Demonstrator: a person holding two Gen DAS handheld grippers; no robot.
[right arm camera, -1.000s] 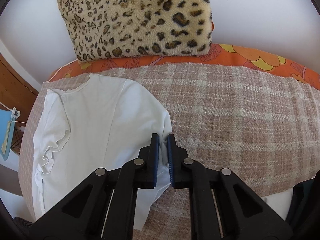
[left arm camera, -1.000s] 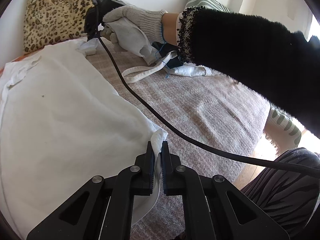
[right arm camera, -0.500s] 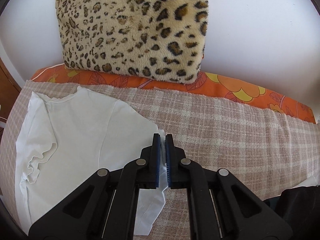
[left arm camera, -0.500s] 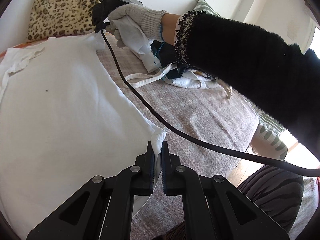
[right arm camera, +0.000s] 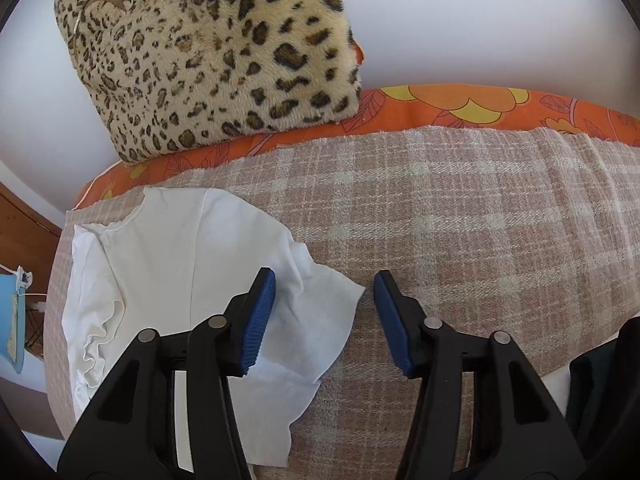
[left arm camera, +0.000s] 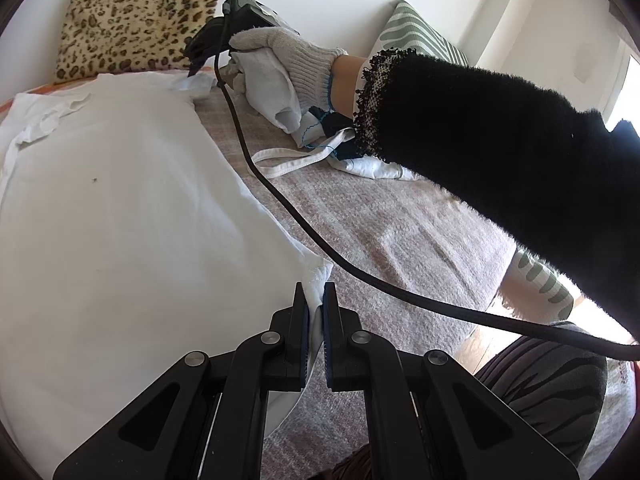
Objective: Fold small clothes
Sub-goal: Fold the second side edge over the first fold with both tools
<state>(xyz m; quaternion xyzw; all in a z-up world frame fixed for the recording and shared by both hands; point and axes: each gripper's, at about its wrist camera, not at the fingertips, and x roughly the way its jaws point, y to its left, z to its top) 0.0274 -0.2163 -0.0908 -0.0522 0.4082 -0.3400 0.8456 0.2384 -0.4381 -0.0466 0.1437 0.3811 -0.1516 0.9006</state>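
we judged the fold barely begun: the white t-shirt (right arm camera: 180,280) lay spread flat on the plaid blanket (right arm camera: 460,220), no crease made. our left tongs (left arm camera: 316,304) pinched its hem corner; our right tongs (right arm camera: 324,308) were opening, pads clear of the sleeve between them. thin, limp, lightly rumpled cotton.

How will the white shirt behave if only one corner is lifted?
The white shirt probably hangs limp: its released corner lies crumpled between the right gripper's opening jaws. It seems light, since the left gripper pinches a bunched corner. It may drag on the rough plaid blanket.
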